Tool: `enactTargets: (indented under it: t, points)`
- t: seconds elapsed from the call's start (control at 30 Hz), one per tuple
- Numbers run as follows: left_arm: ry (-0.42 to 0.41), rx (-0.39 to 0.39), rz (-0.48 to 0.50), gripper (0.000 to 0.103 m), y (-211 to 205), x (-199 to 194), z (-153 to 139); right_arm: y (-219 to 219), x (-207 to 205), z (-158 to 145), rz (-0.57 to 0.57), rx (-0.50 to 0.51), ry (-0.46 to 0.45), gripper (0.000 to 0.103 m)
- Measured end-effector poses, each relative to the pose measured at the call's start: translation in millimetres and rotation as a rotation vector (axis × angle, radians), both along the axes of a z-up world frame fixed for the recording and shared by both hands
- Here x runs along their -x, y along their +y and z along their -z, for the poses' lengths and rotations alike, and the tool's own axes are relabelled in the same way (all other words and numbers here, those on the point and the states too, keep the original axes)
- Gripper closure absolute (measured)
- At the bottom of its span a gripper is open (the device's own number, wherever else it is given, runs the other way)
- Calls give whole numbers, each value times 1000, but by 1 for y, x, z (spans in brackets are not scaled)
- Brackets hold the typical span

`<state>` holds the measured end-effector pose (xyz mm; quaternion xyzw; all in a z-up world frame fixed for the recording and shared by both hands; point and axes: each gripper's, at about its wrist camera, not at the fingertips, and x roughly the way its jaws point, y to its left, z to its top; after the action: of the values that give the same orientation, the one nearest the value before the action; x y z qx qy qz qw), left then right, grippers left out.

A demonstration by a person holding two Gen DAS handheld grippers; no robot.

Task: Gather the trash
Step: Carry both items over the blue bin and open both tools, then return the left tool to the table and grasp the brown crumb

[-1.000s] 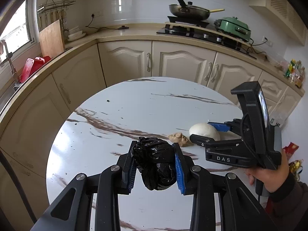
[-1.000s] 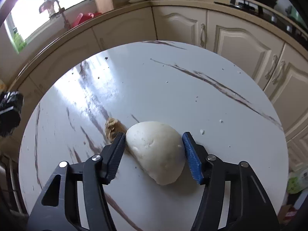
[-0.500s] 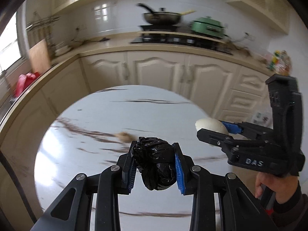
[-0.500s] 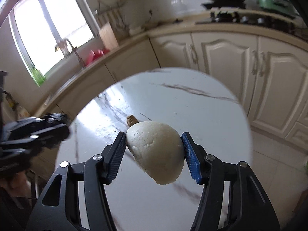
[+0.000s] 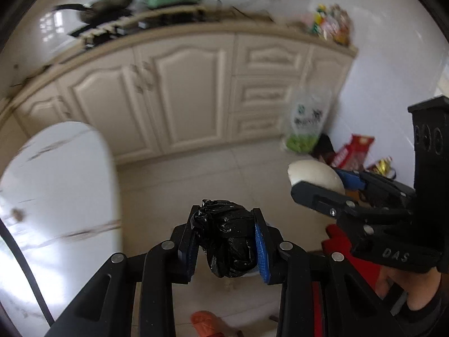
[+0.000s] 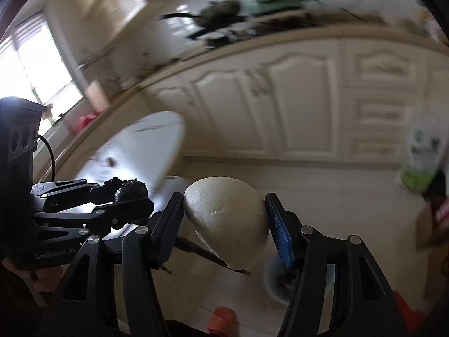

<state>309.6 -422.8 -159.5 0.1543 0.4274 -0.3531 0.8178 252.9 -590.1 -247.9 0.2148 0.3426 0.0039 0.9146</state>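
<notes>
Tiled floor (image 5: 174,185) | left claw (image 5: 226,241) clamps black bag wad (image 5: 227,241) | right claw (image 6: 224,221) clamps white bun (image 6: 227,219)

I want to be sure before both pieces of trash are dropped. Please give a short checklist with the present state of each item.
1. Left gripper clamps the crumpled black plastic bag: ok.
2. Right gripper clamps the white bun: ok.
3. Both loads are off the marble table and over the tiled floor: ok.
4. The two grippers are apart, not touching: ok.
5. A bin sits directly under the loads: cannot tell; only a pale rim shows beneath the right gripper, blurred.
6. Brown scrap collected from the table: not ok.
</notes>
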Motion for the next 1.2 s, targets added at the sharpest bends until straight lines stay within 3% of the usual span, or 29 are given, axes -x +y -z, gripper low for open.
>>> enactTargets:
  t: [0.1,0.2,0.27,0.33,0.53,0.83,0.87,0.93,0.97,1.0,1.2]
  points:
    - [48,-21,27,71,-43,-15,19,-29,10,29,50,-38,36,47]
    - [48,-53,41,64,-74,-25,34,-50,13,53,76,-69,59,47]
    - [34,-95,15,41,-88,-32,43,-59,12,64,86,-83,69,47]
    - [37,-96,1,32,-93,-42,54,-66,14,73,91,-97,73,47]
    - [45,-119,-52,31,-105,-61,68,-76,5,102,93,-125,99,47]
    - [-9,-97,-89,31,-42,-46,34,-72,-8,115,107,-146,85,44]
    - [-23,-87,-99,30,-33,-44,28,-72,-9,113,116,-143,77,42]
    - [-35,-57,-102,26,-6,-38,13,-71,-11,110,140,-150,56,30]
    - [-45,-49,-108,25,9,-36,7,-70,-11,108,147,-162,43,19]
    - [-60,-45,-116,25,21,-33,2,-68,-11,107,150,-165,36,16]
    - [-154,-43,-211,25,100,-27,-18,-41,-12,91,134,-145,20,17]
